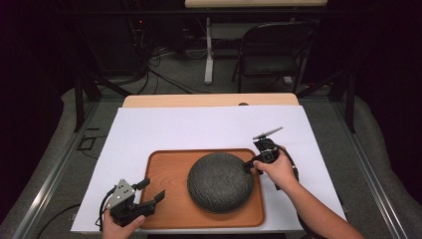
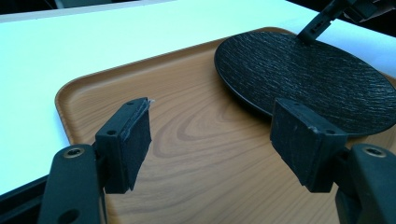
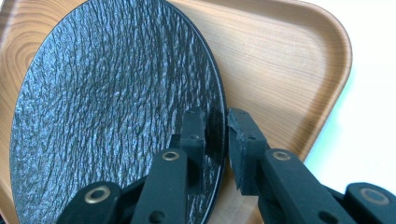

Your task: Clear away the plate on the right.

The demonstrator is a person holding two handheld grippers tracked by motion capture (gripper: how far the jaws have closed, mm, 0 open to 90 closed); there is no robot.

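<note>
A: Gripping the rim of the plate (image 1: 220, 182), the right tool (image 1: 250, 166) has one jaw over the plate's top face and one under its edge, closed on that rim at the side of the tray (image 1: 164, 172) nearest the right hand (image 1: 278, 169). What could fail?

B: Judged from the hold, slip is the main risk. The jaws pinch only a narrow strip of rim, and the plate's rough, dark surface slopes away from them. If lifted from one edge, the plate would likely hang and twist, and it could drop back onto the tray or slide out.

A: And the tray itself?

B: The plate lies inside the tray, toward its right half. A drag instead of a lift could push the tray across the white sheet (image 1: 209, 127) on the desk (image 1: 209, 100), since nothing pins it.

A: Where is the left tool (image 1: 148, 190)?

B: At the tray's near-left corner, jaws wide apart, empty, hovering over bare wood grain. The plate sits beyond its jaws, untouched by them. It could steady the tray, but whether it will is not knowable.

A: Count the items.

B: One plate, one tray, one white sheet, one desk, two tools, two hands. Behind the desk stands one folding chair (image 1: 273, 50).
</note>
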